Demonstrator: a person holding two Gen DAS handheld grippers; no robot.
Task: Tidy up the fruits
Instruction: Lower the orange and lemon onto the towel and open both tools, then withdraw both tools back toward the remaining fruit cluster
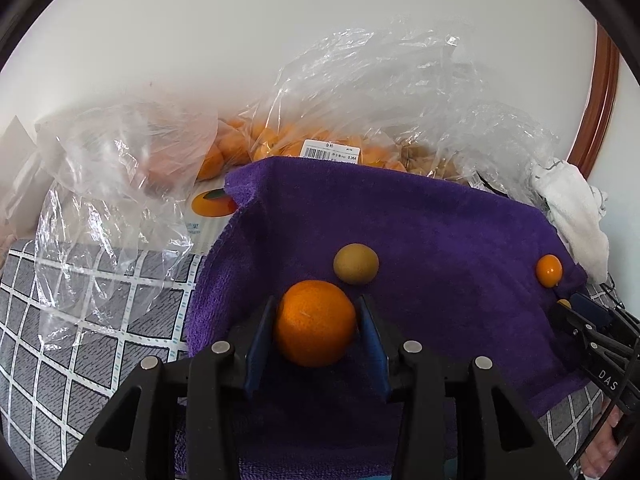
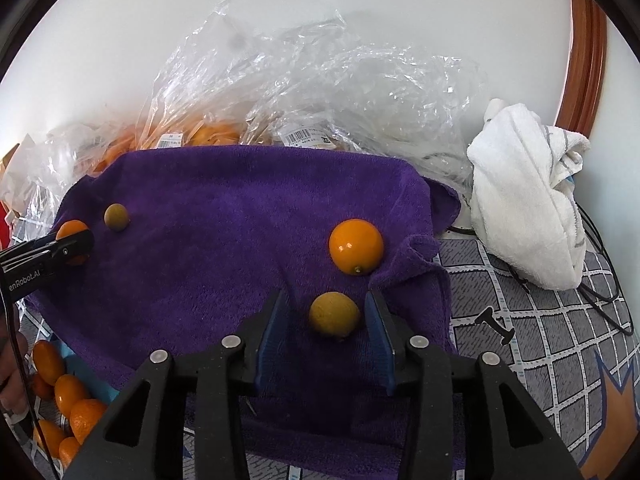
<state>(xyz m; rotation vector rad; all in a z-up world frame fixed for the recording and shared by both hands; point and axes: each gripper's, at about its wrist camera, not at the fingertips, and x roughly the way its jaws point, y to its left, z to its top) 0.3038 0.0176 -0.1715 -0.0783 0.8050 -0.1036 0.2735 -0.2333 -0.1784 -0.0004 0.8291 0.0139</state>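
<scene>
Both views are bright with soft, even daylight; the white wall (image 1: 200,40) is nearly washed out; glare streaks the crinkled plastic bags (image 2: 320,92); a small highlight sits on the smooth orange (image 2: 356,246); shadows are faint; fisheye bending and black corners frame each sharp picture.

Lying spread on the table cover (image 2: 560,344): towel (image 1: 440,240). Sitting on the towel: mandarin (image 1: 314,322) between left gripper (image 1: 316,320) fingers; longan (image 1: 356,263) just behind it. Sitting toward the opposite edge: kumquat (image 2: 356,246), with small fruit (image 2: 335,314) before it, between right gripper (image 2: 330,316) fingers. Piling up behind the towel: bags of fruit (image 1: 304,136). Lying beside it: cloth (image 2: 528,196).
</scene>
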